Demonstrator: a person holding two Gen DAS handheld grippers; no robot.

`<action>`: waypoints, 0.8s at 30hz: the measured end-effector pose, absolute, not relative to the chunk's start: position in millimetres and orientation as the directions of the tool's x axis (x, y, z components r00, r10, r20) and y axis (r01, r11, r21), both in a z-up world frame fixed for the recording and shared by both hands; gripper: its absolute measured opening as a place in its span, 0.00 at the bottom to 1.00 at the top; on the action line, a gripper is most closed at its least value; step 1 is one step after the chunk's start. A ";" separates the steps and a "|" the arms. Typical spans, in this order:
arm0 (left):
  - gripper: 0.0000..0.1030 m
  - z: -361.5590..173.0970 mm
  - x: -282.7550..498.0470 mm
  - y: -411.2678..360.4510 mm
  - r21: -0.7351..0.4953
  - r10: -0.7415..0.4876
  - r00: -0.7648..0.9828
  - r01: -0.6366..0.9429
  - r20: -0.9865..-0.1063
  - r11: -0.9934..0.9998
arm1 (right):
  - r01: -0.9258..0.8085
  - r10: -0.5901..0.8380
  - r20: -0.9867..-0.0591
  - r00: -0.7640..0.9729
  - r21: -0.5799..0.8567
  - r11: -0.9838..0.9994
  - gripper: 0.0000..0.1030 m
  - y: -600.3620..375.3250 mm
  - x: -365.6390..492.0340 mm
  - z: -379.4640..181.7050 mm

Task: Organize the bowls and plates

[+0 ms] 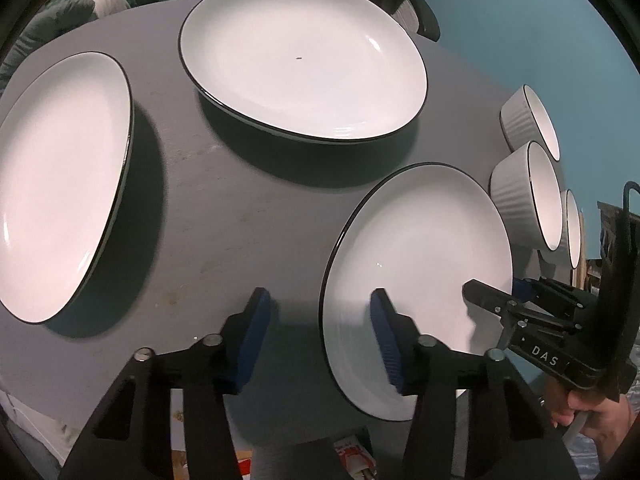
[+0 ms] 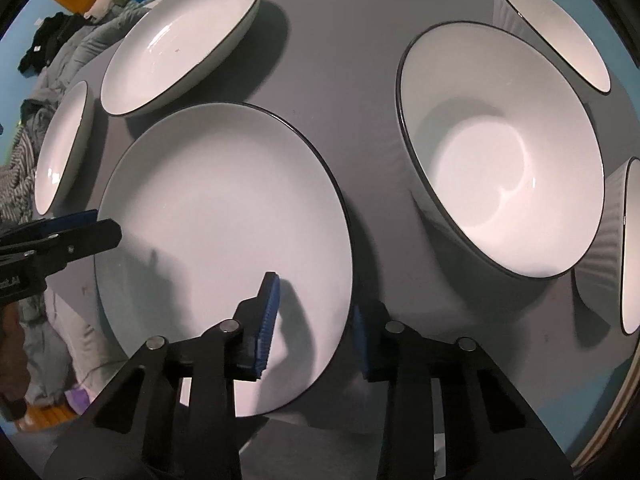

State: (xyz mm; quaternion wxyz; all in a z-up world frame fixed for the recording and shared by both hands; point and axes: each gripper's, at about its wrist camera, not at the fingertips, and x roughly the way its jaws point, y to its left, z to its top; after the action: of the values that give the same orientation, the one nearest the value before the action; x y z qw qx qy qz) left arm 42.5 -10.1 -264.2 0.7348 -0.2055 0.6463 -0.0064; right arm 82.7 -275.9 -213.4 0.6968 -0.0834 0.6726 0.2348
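Three white black-rimmed plates lie on the round grey table [image 1: 224, 208]: a near plate [image 1: 420, 256] [image 2: 220, 208], a far plate [image 1: 304, 60] [image 2: 180, 40] and a left plate [image 1: 60, 184] [image 2: 62, 148]. Three ribbed white bowls [image 1: 520, 196] [image 2: 504, 160] stand in a row to the right. My left gripper [image 1: 320, 328] [image 2: 96, 224] straddles the near plate's left rim, one blue pad over the plate, one outside, a gap on both sides. My right gripper [image 2: 316, 320] [image 1: 498, 290] straddles the opposite rim the same way, pads not pressing.
The other two bowls [image 2: 560, 28] [image 2: 628, 248] flank the middle one near the table's right edge. A hand [image 1: 592, 412] holds the right gripper's handle. Chairs [image 1: 420, 16] and piled clothes [image 2: 52, 48] lie beyond the table's far side, over a teal floor.
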 end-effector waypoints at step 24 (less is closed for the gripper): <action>0.13 -283.8 46.3 -9.8 -0.384 -0.376 0.080 -0.239 -0.923 0.892 | -0.398 0.225 -0.972 -0.068 0.233 0.887 0.26 -254.6 106.4 -218.1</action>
State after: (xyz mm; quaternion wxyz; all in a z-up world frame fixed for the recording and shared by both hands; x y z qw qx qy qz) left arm 46.3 -9.8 -283.8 0.6987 -0.2274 0.6765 -0.0489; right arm 106.4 -254.6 -218.1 0.6799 -0.0623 0.6939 0.2289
